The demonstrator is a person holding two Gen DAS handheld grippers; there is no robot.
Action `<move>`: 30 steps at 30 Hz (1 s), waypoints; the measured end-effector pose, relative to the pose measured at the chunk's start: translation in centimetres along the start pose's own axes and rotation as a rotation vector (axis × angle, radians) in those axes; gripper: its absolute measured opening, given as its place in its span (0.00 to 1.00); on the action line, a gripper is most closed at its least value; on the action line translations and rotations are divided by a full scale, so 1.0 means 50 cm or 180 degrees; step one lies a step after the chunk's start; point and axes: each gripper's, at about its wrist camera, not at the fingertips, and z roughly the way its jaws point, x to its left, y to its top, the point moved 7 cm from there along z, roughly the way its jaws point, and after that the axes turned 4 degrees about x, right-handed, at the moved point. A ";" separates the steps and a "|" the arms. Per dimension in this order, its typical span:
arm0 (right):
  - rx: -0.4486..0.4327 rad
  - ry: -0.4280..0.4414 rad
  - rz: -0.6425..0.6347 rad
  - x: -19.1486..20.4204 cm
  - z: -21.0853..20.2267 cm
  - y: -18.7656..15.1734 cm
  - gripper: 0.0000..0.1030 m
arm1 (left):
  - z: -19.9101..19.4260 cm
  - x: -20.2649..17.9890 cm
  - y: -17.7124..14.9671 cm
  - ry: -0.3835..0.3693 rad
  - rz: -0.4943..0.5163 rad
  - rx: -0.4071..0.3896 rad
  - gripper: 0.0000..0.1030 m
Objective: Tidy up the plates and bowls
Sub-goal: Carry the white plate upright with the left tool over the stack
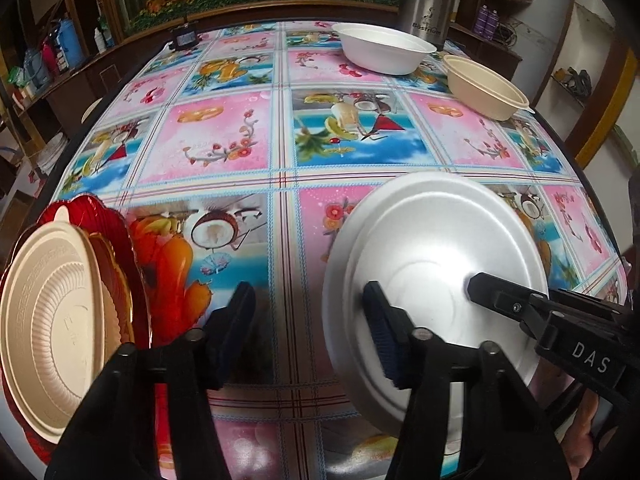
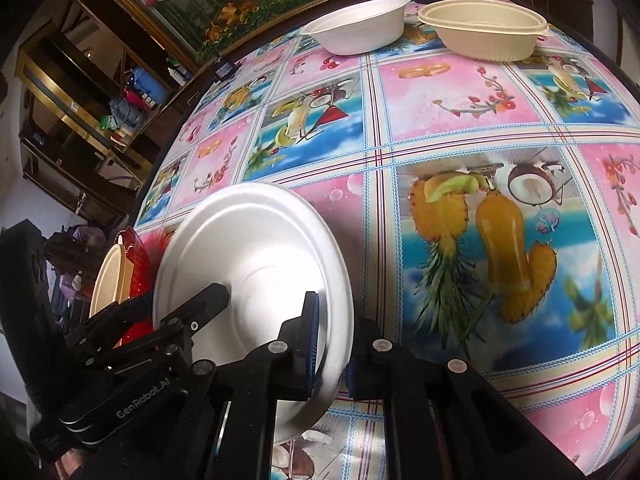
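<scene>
Patterned tablecloth [image 1: 280,176] underlies both tools. Right gripper [image 2: 332,344] clamps the tilted white plate [image 2: 256,256] by its rim; left gripper [image 1: 308,312] stands part-open alongside, gripping nothing.

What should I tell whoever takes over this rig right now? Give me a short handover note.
Right gripper: shut on the rim of the white plate, held tilted above the tablecloth.
Left gripper: open, grips nothing; one finger lies across the white plate's face.
Near left edge: beige plate on the red plate.
Far side: white bowl and beige bowl sit side by side, unstacked.
Done: two plates stacked.
Left: probably add the white plate to that stack, then nest the bowls.
</scene>
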 end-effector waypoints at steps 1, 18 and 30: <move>-0.0001 0.0021 0.0012 -0.001 -0.001 0.000 0.10 | 0.000 -0.003 0.000 -0.0037 0.0008 0.0011 0.39; -0.0054 0.0108 -0.0005 0.011 -0.013 -0.003 0.09 | -0.023 -0.022 0.002 -0.0151 0.0095 -0.0100 0.17; -0.0211 0.0203 -0.0119 0.053 -0.061 0.011 0.09 | -0.100 -0.001 0.030 -0.0100 0.0027 -0.0420 0.17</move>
